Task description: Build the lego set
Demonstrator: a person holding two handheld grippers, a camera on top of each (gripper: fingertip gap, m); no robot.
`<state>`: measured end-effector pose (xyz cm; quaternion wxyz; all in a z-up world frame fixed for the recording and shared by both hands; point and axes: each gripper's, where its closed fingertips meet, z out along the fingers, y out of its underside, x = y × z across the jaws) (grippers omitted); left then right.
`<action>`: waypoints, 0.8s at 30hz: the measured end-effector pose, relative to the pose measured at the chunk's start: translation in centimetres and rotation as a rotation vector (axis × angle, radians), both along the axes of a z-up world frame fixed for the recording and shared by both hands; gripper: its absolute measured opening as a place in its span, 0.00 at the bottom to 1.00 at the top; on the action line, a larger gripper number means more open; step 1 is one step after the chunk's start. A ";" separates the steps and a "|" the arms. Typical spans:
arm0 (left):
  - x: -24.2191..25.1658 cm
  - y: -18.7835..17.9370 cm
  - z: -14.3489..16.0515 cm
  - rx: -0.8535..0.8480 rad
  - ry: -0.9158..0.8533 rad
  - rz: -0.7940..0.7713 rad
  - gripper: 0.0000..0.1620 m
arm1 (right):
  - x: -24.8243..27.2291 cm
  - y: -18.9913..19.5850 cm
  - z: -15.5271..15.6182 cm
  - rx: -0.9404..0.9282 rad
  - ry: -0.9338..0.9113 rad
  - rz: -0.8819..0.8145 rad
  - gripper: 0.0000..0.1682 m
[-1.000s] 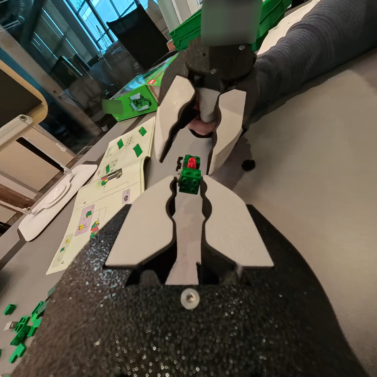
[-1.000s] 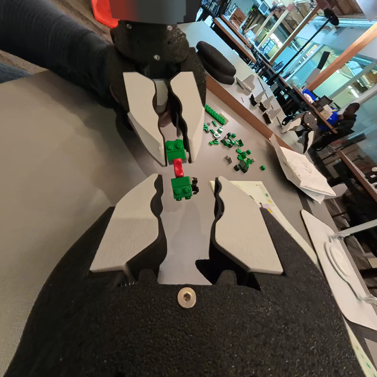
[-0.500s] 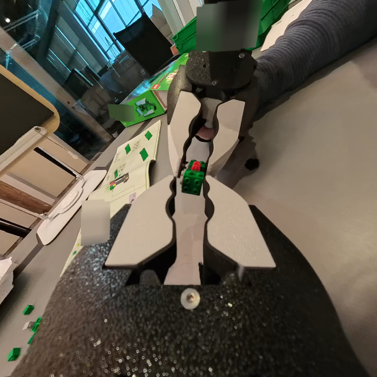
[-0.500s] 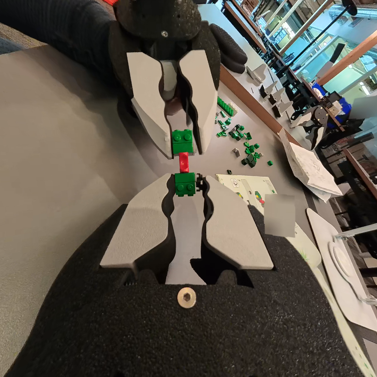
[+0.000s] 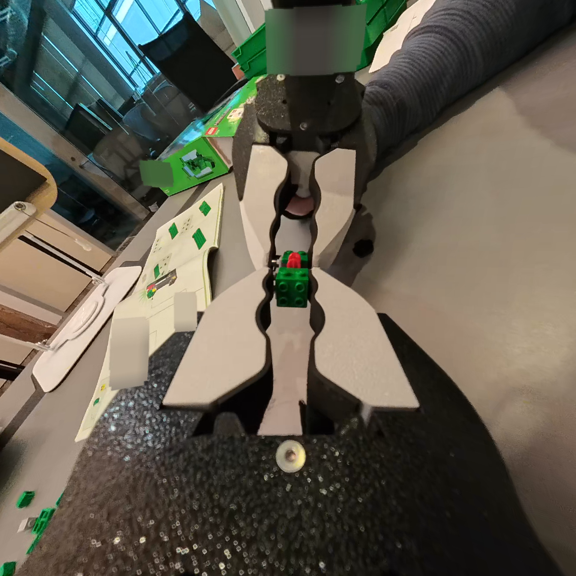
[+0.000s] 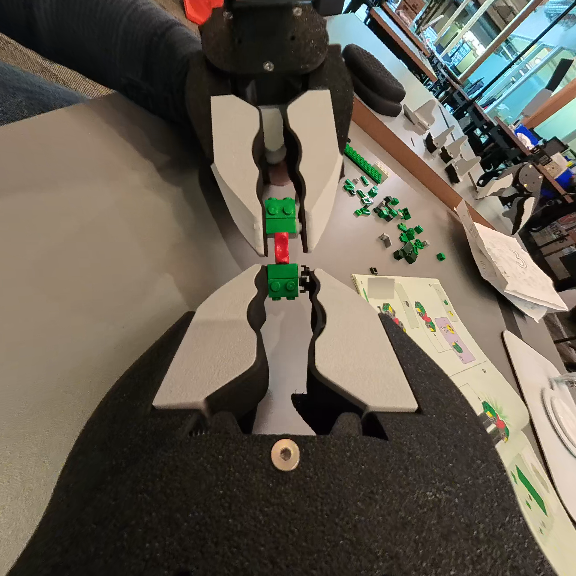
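While both grippers faced each other above the table (image 6: pixel 93 249), the right gripper (image 6: pixel 285 282) pinched one green block (image 6: pixel 283 280) and the left gripper (image 6: pixel 282 230) pinched the other green block (image 6: pixel 280 218). A crooked push could have snapped the red peg (image 6: pixel 281 247) joining them, which ran lengthwise between the grippers.

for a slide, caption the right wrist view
Two grippers pinch opposite green bricks joined by a red piece.
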<state>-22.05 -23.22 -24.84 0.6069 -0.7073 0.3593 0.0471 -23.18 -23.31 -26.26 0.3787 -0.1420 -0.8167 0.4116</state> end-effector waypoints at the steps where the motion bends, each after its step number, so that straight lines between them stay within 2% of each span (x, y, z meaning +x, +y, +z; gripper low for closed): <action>1: 0.0 0.0 0.0 -0.003 -0.005 0.004 0.13 | -0.1 0.0 -0.1 0.007 0.003 -0.006 0.15; 4: -0.2 0.3 0.6 0.001 -0.080 0.036 0.14 | -0.3 0.4 0.5 -0.001 0.037 -0.033 0.15; 7: -0.6 0.5 1.4 -0.004 -0.189 0.063 0.28 | -0.8 1.2 1.4 0.063 0.155 -0.091 0.14; 12: -2.1 0.1 3.3 0.006 -0.452 0.074 0.21 | -1.2 2.1 2.6 0.266 0.374 -0.182 0.15; 16: -2.1 -0.3 3.7 -0.051 -0.595 0.014 0.17 | -1.2 2.2 3.2 0.317 0.450 -0.211 0.15; 21: -2.0 -0.3 3.6 -0.114 -0.676 -0.011 0.20 | -1.3 2.6 3.5 0.352 0.494 -0.240 0.15; 24: -2.1 0.0 3.2 -0.139 -0.667 0.014 0.18 | -1.3 2.5 3.5 0.385 0.515 -0.242 0.15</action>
